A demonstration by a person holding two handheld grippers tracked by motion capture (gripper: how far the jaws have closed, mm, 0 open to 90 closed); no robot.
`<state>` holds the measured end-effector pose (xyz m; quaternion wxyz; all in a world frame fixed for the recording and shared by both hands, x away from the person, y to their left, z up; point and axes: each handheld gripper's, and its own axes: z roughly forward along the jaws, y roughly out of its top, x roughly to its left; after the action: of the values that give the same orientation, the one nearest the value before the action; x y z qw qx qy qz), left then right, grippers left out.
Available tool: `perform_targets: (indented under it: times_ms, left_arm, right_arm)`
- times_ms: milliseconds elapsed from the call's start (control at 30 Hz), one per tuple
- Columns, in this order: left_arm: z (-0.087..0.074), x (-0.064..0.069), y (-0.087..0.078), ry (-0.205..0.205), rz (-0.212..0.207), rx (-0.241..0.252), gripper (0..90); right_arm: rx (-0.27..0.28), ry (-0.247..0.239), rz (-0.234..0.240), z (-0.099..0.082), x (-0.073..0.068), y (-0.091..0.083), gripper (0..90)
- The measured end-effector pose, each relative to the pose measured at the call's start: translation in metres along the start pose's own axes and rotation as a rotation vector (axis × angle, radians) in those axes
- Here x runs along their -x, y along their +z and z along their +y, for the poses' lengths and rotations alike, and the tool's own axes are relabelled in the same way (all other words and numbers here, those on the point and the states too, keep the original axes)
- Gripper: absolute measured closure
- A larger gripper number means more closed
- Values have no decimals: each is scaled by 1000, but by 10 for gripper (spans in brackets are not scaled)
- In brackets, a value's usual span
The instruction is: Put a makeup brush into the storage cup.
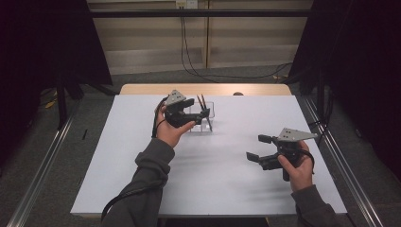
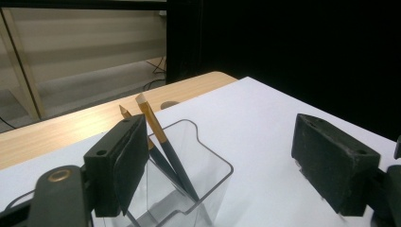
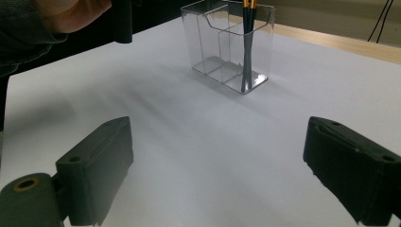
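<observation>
Hovering beside the clear holder (image 1: 202,117), the left gripper (image 1: 185,109) has its jaws spread wide with nothing between them — one pad just beside the holder's wall. Two pencils (image 2: 163,142) stand in an end compartment, their long axes steeply upright, tips leaning up toward the far edge of the white surface (image 1: 213,179). The right gripper (image 1: 260,149) is held level, well apart — jaws apart, empty.

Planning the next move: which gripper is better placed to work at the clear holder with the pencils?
Left. The left gripper hangs open right at the clear holder and its pencils; the right gripper is open, well away.
</observation>
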<state>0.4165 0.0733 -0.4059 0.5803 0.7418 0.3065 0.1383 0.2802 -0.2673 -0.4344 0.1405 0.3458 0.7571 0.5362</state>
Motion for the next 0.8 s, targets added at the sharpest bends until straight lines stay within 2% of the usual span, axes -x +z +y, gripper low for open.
perform_targets:
  times_ms: [167, 267, 300, 333, 600, 667, 700, 767, 800]
  left_arm:
    - [-1, 0, -3, 4, -12, 8, 184]
    - [-1, 1, -5, 6, 3, 3, 180]
    - [-1, 1, -6, 7, -12, 9, 179]
    - [-1, 1, -7, 9, 3, -1, 177]
    - [-1, 2, -8, 12, -2, -3, 168]
    - [-1, 2, -8, 13, -20, -2, 166]
    - [-1, 3, -9, 15, -5, -4, 164]
    - [-1, 3, -9, 17, -21, 3, 162]
    - [-1, 4, -9, 16, -9, -4, 161]
  right_arm:
    - [-2, 2, -1, 0, 0, 0, 90]
    - [0, 2, -4, 0, -1, 0, 90]
    - [1, -1, -3, 0, 0, 0, 90]
    - [1, 2, -5, 0, 0, 0, 90]
    - [3, 0, -6, 0, 1, -1, 90]
    - [3, 2, -5, 0, 1, -1, 90]
    - [5, 3, -5, 0, 1, -2, 91]
    - [5, 4, -4, 0, 1, -2, 90]
    - [5, 3, -4, 0, 1, -2, 90]
